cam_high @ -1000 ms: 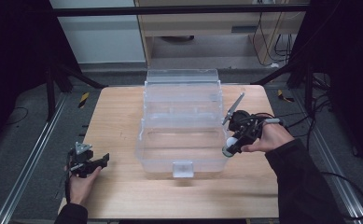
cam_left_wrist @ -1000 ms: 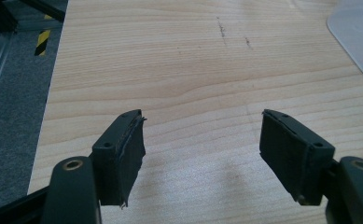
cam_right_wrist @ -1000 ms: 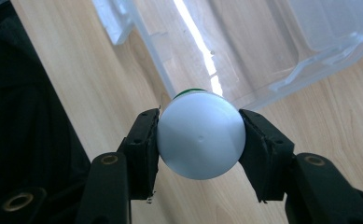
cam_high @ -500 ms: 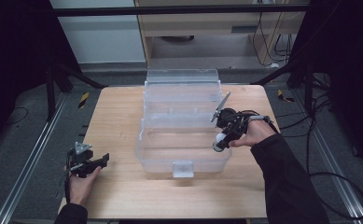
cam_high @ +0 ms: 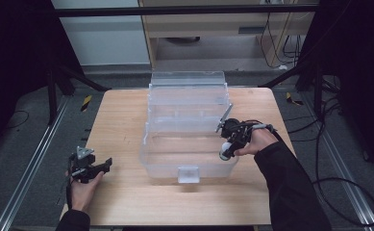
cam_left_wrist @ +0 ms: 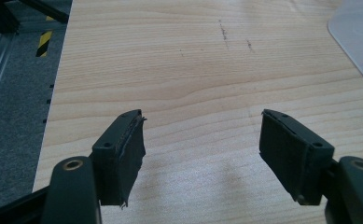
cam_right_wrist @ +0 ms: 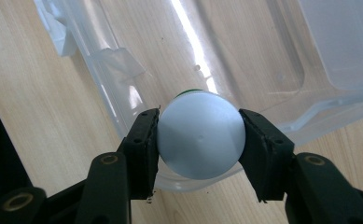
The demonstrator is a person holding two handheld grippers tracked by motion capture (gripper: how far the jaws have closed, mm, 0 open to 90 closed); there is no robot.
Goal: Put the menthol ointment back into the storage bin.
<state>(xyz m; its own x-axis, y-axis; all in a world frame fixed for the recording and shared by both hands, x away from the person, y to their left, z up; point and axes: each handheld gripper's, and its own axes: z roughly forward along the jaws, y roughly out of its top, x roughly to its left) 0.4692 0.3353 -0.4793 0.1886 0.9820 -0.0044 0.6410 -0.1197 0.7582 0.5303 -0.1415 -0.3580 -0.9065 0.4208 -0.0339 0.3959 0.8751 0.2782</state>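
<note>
Spanning the middle of the scene, a pale wooden table (cam_high: 122, 125) carries a clear plastic storage box (cam_high: 187, 130) with its lid thrown open toward the far edge and a small latch at its near wall. Dark floor and metal rails flank the table on both sides.

At the box's right near corner, the person's right hand (cam_high: 254, 143) holds the right gripper (cam_high: 227, 150) over the rim. In the right gripper view its jaws are closed against either side of a pale round-topped object (cam_right_wrist: 200, 134), gripping it firmly; a thin sliver of green shows at the object's far edge. The object hangs above the box's rim, with the transparent wall and floor of the box visible beyond it.

Near the table's left front edge, well apart from the box, the left hand (cam_high: 82, 185) holds the left gripper (cam_high: 105, 165) low over bare wood. In the left gripper view its jaws stand wide apart with nothing between them, frayed padding showing on one finger (cam_left_wrist: 123, 154).
</note>
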